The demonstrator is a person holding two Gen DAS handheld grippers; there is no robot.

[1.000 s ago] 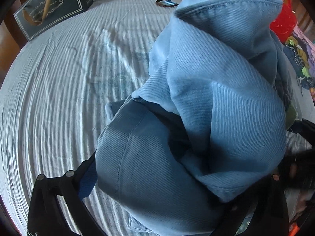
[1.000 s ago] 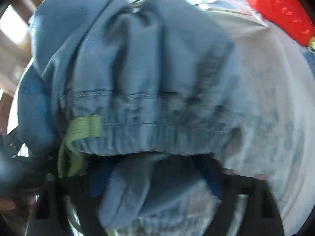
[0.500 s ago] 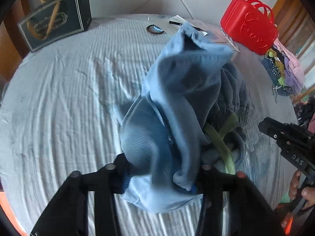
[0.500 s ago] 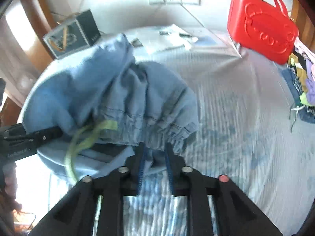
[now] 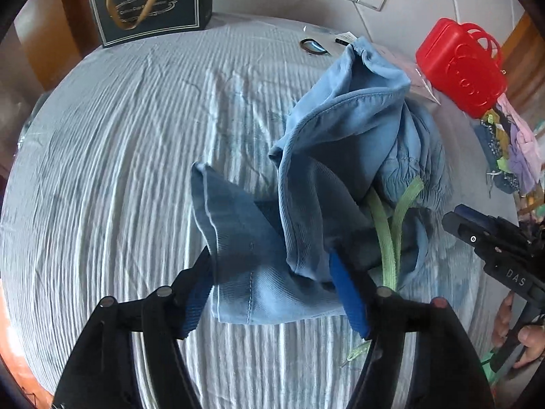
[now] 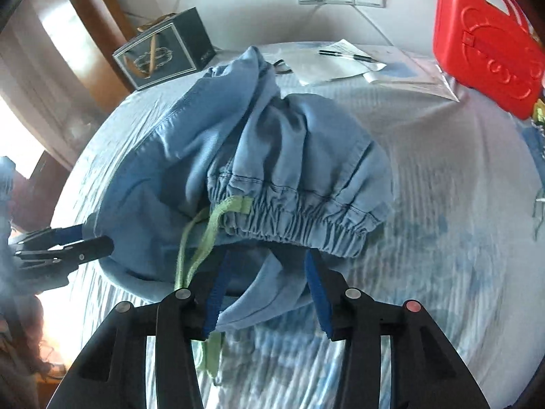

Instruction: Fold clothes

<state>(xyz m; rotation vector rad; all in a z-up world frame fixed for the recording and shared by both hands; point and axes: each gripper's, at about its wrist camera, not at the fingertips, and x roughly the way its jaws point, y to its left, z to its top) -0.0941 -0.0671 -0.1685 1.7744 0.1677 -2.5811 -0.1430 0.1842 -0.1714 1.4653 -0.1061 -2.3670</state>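
A pair of light blue trousers [image 5: 344, 156] with an elastic waistband and a green drawstring [image 5: 388, 238] lies bunched in a heap on the pale ribbed bedsheet [image 5: 119, 156]. My left gripper [image 5: 272, 293] is open, its blue-padded jaws wide apart on either side of a hem flap at the heap's near edge. My right gripper [image 6: 265, 286] is open too, with a fold of cloth lying loose between its jaws, just below the waistband [image 6: 299, 218]. The trousers [image 6: 211, 156] fill the middle of the right wrist view, and the left gripper [image 6: 68, 242] shows at their left side.
A red plastic case [image 5: 460, 68] stands at the back right, with a pile of coloured clothes [image 5: 511, 150] beside it. A dark gift bag [image 5: 150, 3] stands at the back left. Papers and a pen [image 6: 344, 55] lie near the wall. The right gripper [image 5: 494, 252] and a hand show at right.
The trousers were held up close to both cameras; now they lie dropped in a heap on the bed. Both grippers have opened and drawn back toward the near edge.
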